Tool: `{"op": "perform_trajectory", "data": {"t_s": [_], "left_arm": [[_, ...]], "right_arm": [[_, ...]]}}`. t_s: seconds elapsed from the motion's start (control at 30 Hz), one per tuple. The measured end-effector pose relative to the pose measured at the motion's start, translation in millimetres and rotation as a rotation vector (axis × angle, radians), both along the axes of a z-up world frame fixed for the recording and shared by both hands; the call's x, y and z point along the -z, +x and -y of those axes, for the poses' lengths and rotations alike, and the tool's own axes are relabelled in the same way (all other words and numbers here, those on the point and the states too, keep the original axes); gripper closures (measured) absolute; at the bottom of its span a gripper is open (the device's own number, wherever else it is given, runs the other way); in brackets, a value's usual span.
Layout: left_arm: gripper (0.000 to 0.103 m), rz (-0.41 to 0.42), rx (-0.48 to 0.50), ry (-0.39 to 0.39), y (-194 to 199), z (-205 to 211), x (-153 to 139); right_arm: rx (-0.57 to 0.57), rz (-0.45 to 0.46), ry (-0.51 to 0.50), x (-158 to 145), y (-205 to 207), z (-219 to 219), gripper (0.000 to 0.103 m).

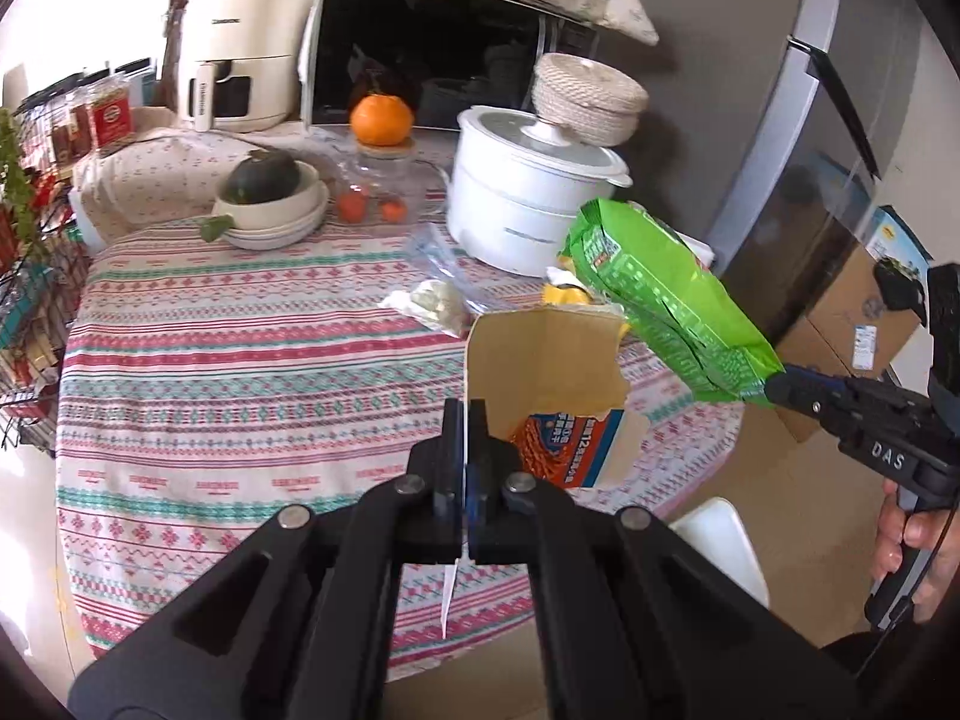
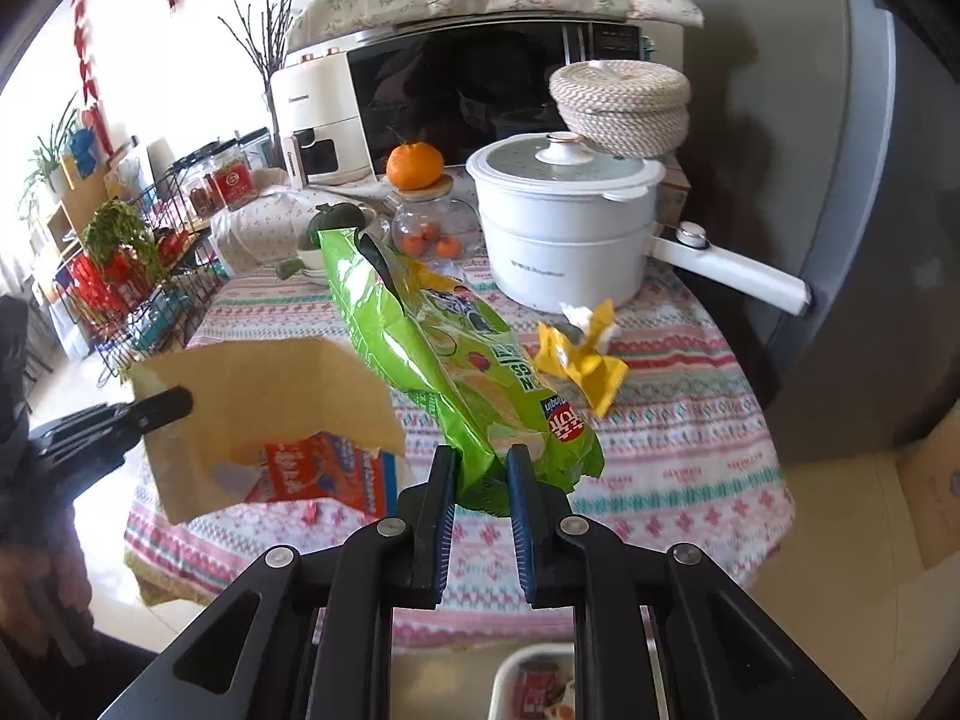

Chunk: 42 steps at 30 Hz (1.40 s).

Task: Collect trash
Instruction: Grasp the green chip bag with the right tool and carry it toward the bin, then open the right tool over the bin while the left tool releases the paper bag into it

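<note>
Across the patterned tablecloth (image 1: 240,360) we worked at frame centre: our left gripper (image 1: 463,420) pinched the wall of the torn cardboard box (image 1: 540,372), held above the cloth. Our right gripper (image 2: 483,468) clamped the green snack bag (image 2: 432,348), raised right of the box. Beyond lay a yellow wrapper (image 2: 579,360) and white pot (image 2: 564,228).

Our grippers, left gripper (image 1: 463,420) and right gripper (image 2: 480,468), are black with silver screws and blue finger pads (image 2: 521,516); white "DAS" lettering marks one.
</note>
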<state>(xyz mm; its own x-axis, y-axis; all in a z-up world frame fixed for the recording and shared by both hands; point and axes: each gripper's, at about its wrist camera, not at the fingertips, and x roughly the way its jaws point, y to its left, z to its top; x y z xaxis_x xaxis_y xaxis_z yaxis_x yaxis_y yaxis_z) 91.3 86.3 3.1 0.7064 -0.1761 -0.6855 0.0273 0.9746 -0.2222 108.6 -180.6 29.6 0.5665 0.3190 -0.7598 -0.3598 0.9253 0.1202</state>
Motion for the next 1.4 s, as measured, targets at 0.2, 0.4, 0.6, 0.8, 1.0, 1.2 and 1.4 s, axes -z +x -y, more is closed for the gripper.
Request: {"op": "perform_trajectory", "data": {"t_s": [0.2,0.4,0.6,0.8,1.0,1.2,1.4], "left_arm": [[0.103,0.012,0.124,0.04,-15,48,0],[0.103,-0.004,0.258,0.083,-33,96,7],[0.103,-0.036,0.367,0.143,-45,140,24],[0.103,-0.088,0.477,0.201,-57,184,50],[0.103,-0.114,0.552,0.248,-62,219,74],[0.102,-0.171,0.646,0.191,-58,246,97],[0.063,-0.169,0.642,0.178,-59,247,95]], "right_arm": [[0.052,-0.014,-0.003,-1,-42,50,0.085],[0.129,-0.043,-0.005,5,-86,101,0.085],[0.229,-0.131,0.046,35,-116,145,0.085],[0.301,-0.197,0.083,60,-128,171,0.085],[0.345,-0.217,0.098,67,-132,186,0.085],[0.354,-0.233,0.113,72,-135,192,0.085],[0.35,-0.253,0.111,77,-132,194,0.085]]}}
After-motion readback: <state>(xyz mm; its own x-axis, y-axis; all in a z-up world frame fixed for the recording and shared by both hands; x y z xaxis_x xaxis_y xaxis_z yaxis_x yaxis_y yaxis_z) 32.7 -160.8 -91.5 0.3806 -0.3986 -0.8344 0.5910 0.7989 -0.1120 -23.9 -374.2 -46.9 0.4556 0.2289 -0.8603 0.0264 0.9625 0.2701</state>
